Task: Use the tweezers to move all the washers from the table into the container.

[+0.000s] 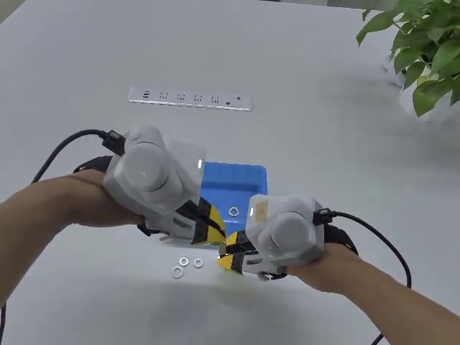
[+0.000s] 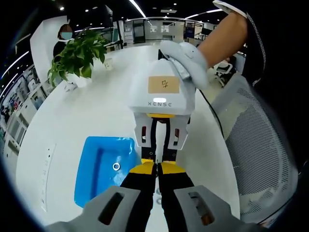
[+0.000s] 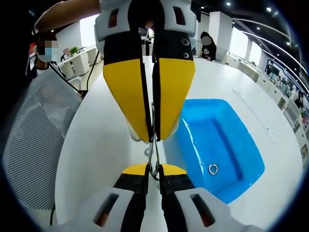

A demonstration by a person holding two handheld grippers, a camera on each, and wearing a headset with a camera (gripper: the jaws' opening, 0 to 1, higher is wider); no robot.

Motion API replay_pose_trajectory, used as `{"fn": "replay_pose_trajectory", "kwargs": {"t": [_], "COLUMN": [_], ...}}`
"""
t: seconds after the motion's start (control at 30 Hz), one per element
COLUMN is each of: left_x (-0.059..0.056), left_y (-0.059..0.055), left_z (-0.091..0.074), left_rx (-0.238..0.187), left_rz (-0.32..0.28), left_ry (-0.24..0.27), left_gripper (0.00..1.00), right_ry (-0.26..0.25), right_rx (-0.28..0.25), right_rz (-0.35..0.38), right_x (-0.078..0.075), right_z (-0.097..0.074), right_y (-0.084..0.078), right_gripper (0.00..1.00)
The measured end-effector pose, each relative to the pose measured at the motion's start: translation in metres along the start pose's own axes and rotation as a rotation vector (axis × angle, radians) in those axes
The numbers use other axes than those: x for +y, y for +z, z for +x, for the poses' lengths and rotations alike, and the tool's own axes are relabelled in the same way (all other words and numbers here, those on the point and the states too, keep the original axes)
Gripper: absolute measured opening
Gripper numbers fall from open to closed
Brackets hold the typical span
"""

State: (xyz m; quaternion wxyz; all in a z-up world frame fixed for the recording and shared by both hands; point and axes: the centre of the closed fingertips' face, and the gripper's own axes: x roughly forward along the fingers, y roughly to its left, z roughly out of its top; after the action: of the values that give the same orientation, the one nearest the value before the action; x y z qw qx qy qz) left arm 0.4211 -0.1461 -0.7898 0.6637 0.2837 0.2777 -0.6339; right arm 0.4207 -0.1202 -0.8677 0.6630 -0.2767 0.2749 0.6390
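Head view: we see the left gripper (image 1: 214, 231) and right gripper (image 1: 231, 255) tip to tip, just in front of the blue container (image 1: 248, 180) on the white table (image 1: 323, 144). In the right gripper view, thin metal tweezers (image 3: 153, 145) run between the two. The left jaws are clenched on one end and the right jaws are pinched tight on the other. One washer (image 1: 233, 211) lies inside the container. Three more washers (image 1: 184, 261) sit loose on the table in a small cluster, just below the left gripper and near the jaw tips. A power strip (image 1: 190, 98) lies well beyond the container, and a plant (image 1: 424, 50) is at the far right corner.
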Motion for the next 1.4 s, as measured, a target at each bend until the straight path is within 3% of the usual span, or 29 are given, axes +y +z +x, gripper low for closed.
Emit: {"fn": "replay_pose_trajectory", "kwargs": {"t": [0.73,1.1,1.4], "left_x": [-0.008,-0.011,-0.004], "left_y": [0.017,0.031,0.042], "left_z": [-0.024,-0.041,-0.050], "left_rx": [-0.025,-0.030,-0.026], "left_rz": [0.004,0.028,0.055], "left_ry": [0.003,0.020,0.034], "left_gripper": [0.06,0.06,0.06], "right_ry": [-0.004,-0.017,-0.032], "right_rx": [-0.012,-0.016,-0.012], "right_rz": [-0.011,-0.036,-0.052], "right_x": [0.008,0.008,-0.001], "right_z": [-0.019,-0.032,-0.042], "right_y": [0.022,0.039,0.049], "right_gripper": [0.10,0.10,0.10]}}
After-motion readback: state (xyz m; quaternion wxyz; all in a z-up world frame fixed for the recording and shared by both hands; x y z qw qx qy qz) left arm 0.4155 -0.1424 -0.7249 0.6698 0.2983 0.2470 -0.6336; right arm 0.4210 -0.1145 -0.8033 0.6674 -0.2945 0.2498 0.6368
